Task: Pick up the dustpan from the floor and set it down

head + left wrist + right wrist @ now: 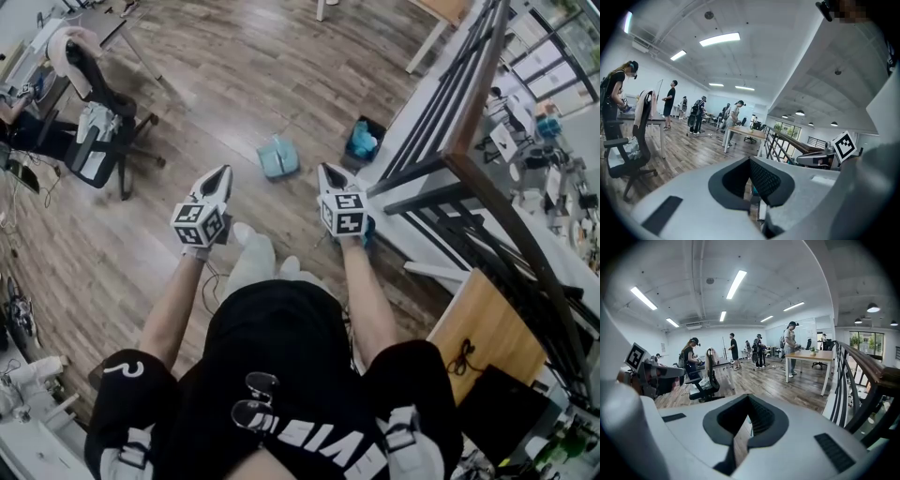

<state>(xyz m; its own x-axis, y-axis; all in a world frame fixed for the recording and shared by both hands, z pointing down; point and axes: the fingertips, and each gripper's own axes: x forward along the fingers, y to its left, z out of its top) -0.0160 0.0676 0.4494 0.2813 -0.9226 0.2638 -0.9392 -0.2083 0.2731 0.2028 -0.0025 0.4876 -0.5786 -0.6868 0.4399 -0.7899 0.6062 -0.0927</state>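
Pale blue against brown planks: in the head view, found the dustpan [278, 157] flat on the floor [206, 84], ahead of the left claw [220, 178] and the right claw [328, 174], between their lines and well apart from either. Judged the right perhaps slightly nearer; could not read the long axis. In the left gripper view, saw the left claw [751, 164] clenched on nothing, dustpan not made out. In the right gripper view, saw the right claw [747, 401] likewise clenched and empty. Judged an opening and a reach forward and down needed.
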